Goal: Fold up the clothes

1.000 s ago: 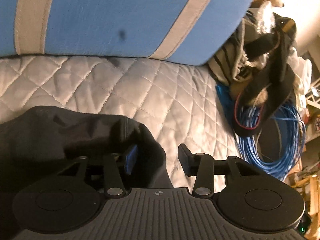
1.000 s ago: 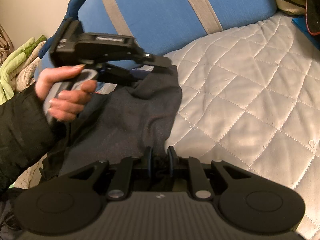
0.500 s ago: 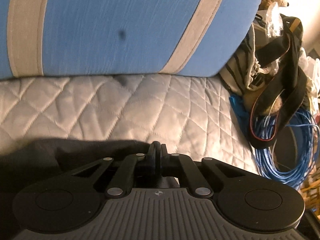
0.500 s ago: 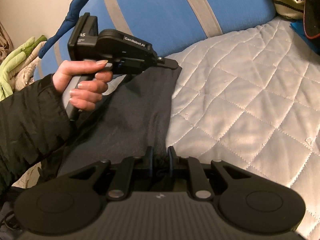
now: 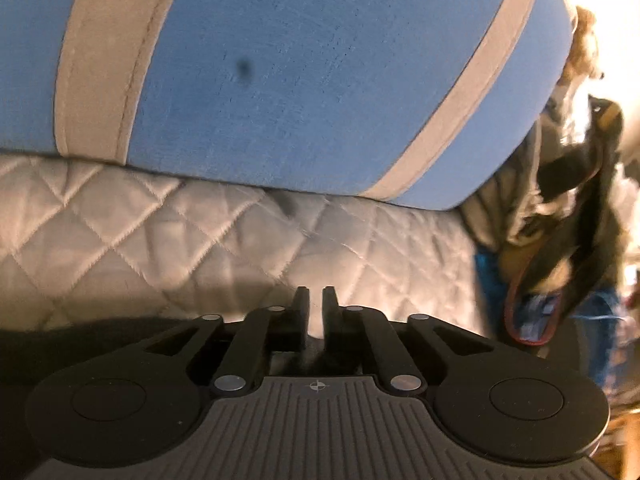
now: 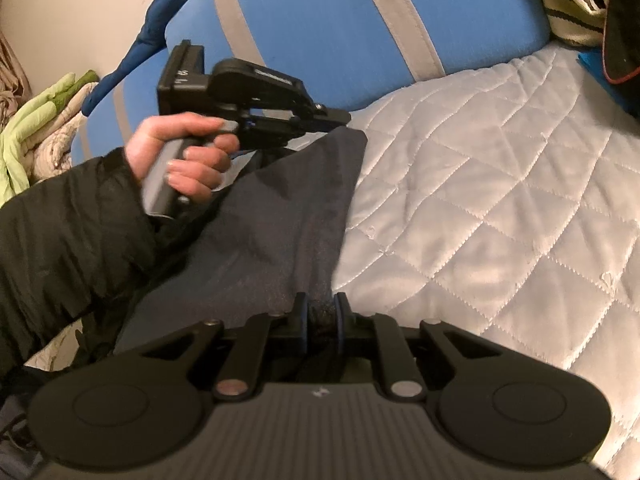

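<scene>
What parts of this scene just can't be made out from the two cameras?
- Left wrist view: the dark garment is mostly hidden behind the left claw body, so any grip there is unclear.
- Left wrist view: the clutter pile at the right edge is motion-blurred.
- Right wrist view: the garment's near end is hidden under the right claw.
- Right wrist view: the green cloth is cut off by the left edge.

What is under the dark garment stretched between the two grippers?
The dark garment lies over the white quilted bed cover, which shows bare beside it. Anything beneath the cloth itself is covered. The right gripper pinches its near edge; the left gripper is at its far corner.
</scene>
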A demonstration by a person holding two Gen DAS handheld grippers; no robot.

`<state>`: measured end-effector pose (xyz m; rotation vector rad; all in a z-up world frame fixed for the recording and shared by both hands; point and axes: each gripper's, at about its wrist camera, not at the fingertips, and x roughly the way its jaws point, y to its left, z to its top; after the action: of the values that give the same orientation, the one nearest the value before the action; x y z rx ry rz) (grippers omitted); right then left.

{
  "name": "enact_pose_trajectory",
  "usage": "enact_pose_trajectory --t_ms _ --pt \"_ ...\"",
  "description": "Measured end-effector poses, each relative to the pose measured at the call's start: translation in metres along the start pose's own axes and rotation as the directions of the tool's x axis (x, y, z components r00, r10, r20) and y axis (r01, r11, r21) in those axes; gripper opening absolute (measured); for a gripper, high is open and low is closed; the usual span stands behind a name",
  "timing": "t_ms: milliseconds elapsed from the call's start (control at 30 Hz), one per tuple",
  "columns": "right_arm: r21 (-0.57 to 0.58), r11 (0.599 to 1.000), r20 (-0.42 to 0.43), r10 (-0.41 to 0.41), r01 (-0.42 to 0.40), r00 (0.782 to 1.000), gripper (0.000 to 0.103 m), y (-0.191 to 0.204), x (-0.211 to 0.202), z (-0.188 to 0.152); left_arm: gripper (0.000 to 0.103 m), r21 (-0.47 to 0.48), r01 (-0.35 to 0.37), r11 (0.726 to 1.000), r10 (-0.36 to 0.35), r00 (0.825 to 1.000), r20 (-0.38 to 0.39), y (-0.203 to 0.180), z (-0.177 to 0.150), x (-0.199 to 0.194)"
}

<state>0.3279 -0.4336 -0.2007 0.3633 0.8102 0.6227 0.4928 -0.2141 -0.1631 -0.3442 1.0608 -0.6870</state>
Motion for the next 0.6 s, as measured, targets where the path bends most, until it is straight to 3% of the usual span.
enact_pose_trajectory --t_ms 33,133,233,367,400,433,533,600 --pt "-0.002 1.0 -0.001 0.0 0.0 1.0 0.013 0.0 0.0 0.0 0.029 0.017 0.029 0.999 -0.029 0.999 -0.017 0.0 0.0 -0.004" --pt "0.003 1.0 -0.004 0.005 -0.005 1.0 0.013 -0.002 0.0 0.0 0.037 0.096 0.055 0.994 -0.05 0.997 -0.054 -0.002 -0.007 -0.018" --pt "0.016 1.0 -0.005 0.011 -0.011 1.0 0.013 -0.005 0.0 0.001 0.038 0.131 0.058 0.99 -0.046 0.995 -0.091 0.0 -0.015 -0.029" --pt "0.024 1.0 -0.007 0.011 -0.011 1.0 0.013 -0.005 0.001 0.001 0.037 0.179 0.117 0.977 -0.094 0.987 -0.134 0.0 -0.024 -0.039" --pt "0.024 1.0 -0.007 0.009 -0.009 1.0 0.013 -0.005 0.001 0.001 0.031 0.201 0.099 0.975 -0.072 0.988 -0.134 -0.002 -0.027 -0.04" --pt "0.019 1.0 -0.008 0.005 -0.005 1.0 0.013 -0.003 0.001 0.001 0.003 0.225 0.066 0.972 -0.037 0.991 -0.13 -0.004 -0.028 -0.039" --pt "0.006 1.0 -0.012 -0.009 0.009 1.0 0.013 0.0 0.001 0.002 0.002 0.237 -0.08 0.968 0.103 0.991 -0.088 -0.006 -0.03 -0.035" --pt "-0.003 1.0 -0.013 -0.02 0.02 1.0 0.013 0.002 0.002 0.002 0.002 0.252 -0.114 0.961 0.133 0.989 -0.062 -0.009 -0.034 -0.031"
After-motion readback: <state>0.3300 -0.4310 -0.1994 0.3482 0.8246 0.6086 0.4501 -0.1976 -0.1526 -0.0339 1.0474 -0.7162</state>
